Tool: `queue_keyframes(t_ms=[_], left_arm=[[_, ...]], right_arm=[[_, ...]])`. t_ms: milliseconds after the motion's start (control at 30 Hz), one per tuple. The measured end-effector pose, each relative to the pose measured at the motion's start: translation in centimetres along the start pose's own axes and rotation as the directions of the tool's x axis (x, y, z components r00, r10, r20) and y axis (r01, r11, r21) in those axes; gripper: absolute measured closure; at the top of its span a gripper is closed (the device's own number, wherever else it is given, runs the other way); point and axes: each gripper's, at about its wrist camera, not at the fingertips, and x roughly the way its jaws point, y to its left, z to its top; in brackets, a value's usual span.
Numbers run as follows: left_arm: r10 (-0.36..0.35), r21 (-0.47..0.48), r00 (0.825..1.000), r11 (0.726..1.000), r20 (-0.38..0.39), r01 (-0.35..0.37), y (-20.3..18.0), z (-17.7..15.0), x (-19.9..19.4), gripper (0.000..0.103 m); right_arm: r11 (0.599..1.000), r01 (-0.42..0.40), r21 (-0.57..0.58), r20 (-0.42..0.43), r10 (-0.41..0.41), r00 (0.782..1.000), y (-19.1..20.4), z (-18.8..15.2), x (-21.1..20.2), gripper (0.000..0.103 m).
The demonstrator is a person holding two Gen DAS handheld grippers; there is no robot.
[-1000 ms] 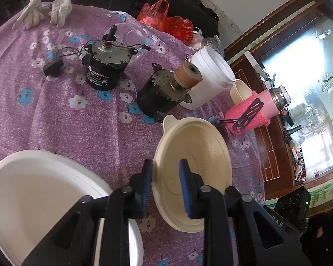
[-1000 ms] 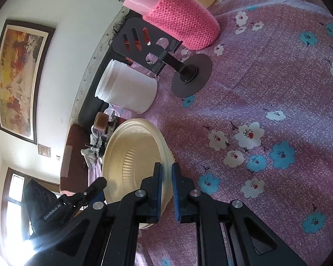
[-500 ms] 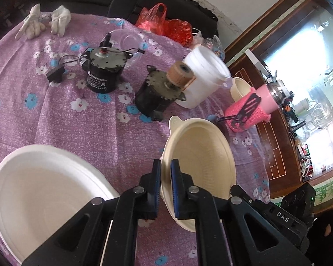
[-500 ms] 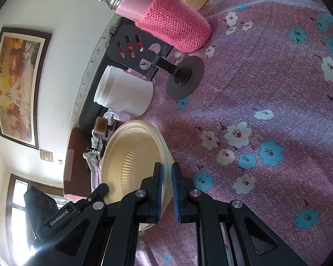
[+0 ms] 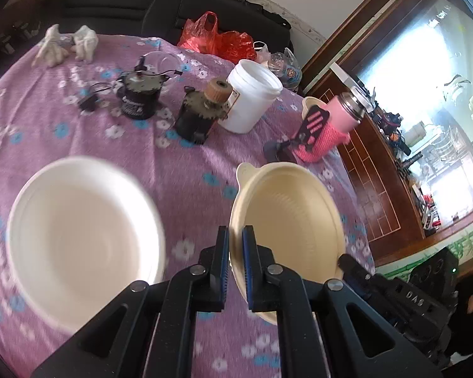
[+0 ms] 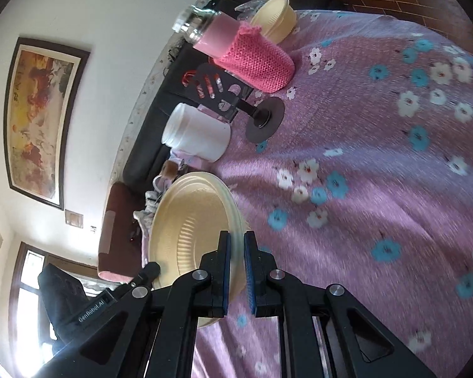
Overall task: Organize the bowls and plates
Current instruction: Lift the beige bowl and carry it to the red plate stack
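Observation:
A cream bowl (image 5: 287, 220) with a small tab on its far rim is held above the purple flowered tablecloth (image 5: 189, 170). My left gripper (image 5: 235, 263) is shut on its near rim. My right gripper (image 6: 236, 271) is shut on the opposite rim of the same cream bowl (image 6: 189, 223), and its body shows at the lower right of the left wrist view. A large white bowl (image 5: 82, 239) lies on the cloth left of the cream bowl. A second small cream bowl (image 6: 274, 19) sits at the far edge behind the pink flask.
Behind stand a white plastic jar (image 5: 252, 94), two dark motors (image 5: 138, 94), a pink flask in a knitted sleeve (image 5: 331, 129), a black phone stand (image 6: 252, 107), white gloves (image 5: 66, 44) and a red bag (image 5: 224, 41). A wooden cabinet stands to the right.
The left gripper closed from open onto the cream bowl's rim. The bowl, held by both grippers, has risen and shifted right relative to the white bowl.

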Motion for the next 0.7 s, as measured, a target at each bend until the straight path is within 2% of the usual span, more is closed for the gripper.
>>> queue_keyframes(t_ms=[267, 467, 633, 700], left_arm=[[0.044, -0.01, 0.997, 0.999, 0.069, -0.044, 1.4, -4.7, -7.7, 0.095], [0.095, -0.037, 0.987, 0.995, 0.126, -0.091, 4.2, -8.6, -14.0, 0.094], [0.185, -0.101, 0.965, 0.981, 0.185, -0.168, 8.3, -12.4, -20.7, 0.093], [0.211, -0.122, 0.955, 0.974, 0.209, -0.188, 9.6, -13.6, -23.2, 0.093]], right_arm=[[0.996, -0.042, -0.08, -0.021, 0.041, 0.999, 2.7, -5.4, -3.9, 0.094], [0.984, -0.09, -0.151, -0.078, 0.079, 0.994, 5.7, -11.0, -5.2, 0.094], [0.964, -0.149, -0.221, -0.151, 0.118, 0.981, 9.3, -16.1, -4.7, 0.093], [0.95, -0.191, -0.248, -0.197, 0.143, 0.97, 11.2, -18.5, -4.2, 0.093]])
